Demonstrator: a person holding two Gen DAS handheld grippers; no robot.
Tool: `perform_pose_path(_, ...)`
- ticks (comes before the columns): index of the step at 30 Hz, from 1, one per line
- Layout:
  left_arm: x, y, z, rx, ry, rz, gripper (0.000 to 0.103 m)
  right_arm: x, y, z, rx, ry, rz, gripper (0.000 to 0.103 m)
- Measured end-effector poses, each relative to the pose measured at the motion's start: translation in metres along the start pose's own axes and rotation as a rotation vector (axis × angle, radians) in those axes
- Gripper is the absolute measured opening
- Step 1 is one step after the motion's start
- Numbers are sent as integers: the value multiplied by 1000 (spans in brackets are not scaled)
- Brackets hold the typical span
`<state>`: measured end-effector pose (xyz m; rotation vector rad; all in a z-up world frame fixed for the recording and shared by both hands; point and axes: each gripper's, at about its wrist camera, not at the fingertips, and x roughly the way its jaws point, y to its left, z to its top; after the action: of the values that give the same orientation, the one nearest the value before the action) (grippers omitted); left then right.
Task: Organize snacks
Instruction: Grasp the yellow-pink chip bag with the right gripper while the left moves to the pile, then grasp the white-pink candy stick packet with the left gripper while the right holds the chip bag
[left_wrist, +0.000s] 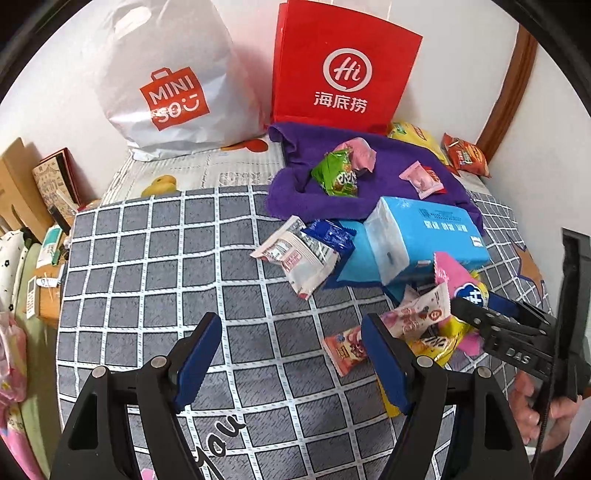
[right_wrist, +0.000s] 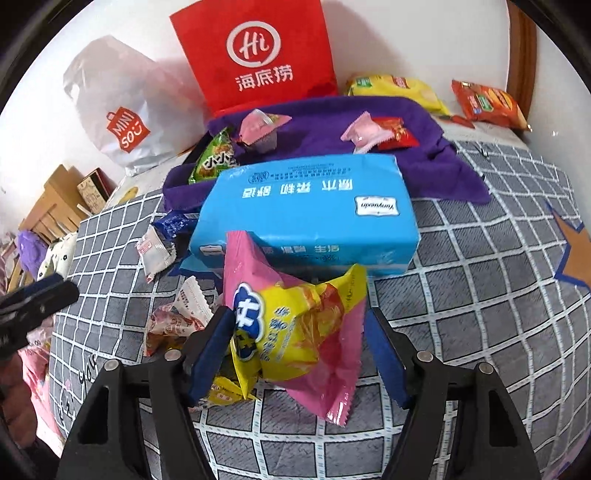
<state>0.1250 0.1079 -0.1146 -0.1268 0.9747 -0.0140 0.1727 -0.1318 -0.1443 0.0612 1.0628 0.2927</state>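
Our right gripper (right_wrist: 297, 347) clamps the pink-yellow pack (right_wrist: 295, 332) near the tissue box (right_wrist: 306, 210); our left gripper (left_wrist: 291, 354) hangs spread, empty.

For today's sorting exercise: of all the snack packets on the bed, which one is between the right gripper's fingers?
The pink-and-yellow packet between the right gripper fingers; the other packets lie on the bedspread or purple towel.
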Motion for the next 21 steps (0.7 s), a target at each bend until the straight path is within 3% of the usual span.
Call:
perform_pose_path(5,8,-7,-4,4,21,-48,76,10,12,-2,-72,14,-35,73)
perform_pose_path(7,10,-11,-5,12,25,-67,76,15,12,-4,-88,47,-31,63)
perform_pose_path(11,16,-30,-9,82,24,-70,76,6,3,-10,-92,21,-9,55)
perform_pose_path(21,48,-65,-25,309,32,-17,76,-31,-37,-18,-61,-52,-29,54)
